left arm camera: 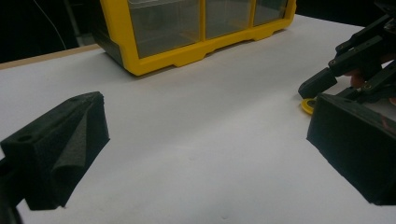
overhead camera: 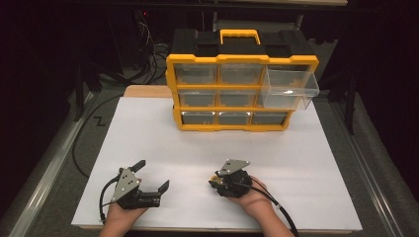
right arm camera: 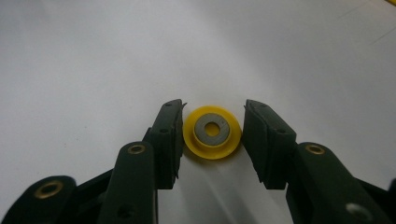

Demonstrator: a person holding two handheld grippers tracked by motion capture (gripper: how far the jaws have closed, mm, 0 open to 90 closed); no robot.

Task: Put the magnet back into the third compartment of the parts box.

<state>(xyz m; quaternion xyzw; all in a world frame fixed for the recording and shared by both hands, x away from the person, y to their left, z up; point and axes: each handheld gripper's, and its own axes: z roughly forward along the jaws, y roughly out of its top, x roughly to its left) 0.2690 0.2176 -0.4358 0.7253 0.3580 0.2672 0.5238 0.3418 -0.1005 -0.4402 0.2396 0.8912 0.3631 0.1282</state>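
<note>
Yellow disc (right arm camera: 212, 132), the thing in hand, is the smallest item on a scene best told from its biggest piece down: the white sheet (overhead camera: 207, 143) covers the table, and at its far edge stands a yellow-framed drawer cabinet (overhead camera: 237, 89) with a black top, a yellow carry handle and three rows of clear drawers. One clear drawer (overhead camera: 289, 88) at the cabinet's upper right is pulled out toward the near side. Near the sheet's near edge the left gripper (overhead camera: 153, 175) lies to the left, held in a hand (overhead camera: 118, 217), its two black jaws spread wide with bare sheet between them and nothing in their grasp. To the right of it, around the middle of the near edge, the right gripper (overhead camera: 213, 181) is held in the other hand (overhead camera: 254, 200) and points left. The right gripper view has its jaws drawn in on either side of the disc, the left pad touching the rim and the right pad at or just off it; whether they truly pinch it I cannot tell. That disc is a flat round yellow ring with a grey washer-like inset and a small yellow centre, lying flat on the sheet.
</note>
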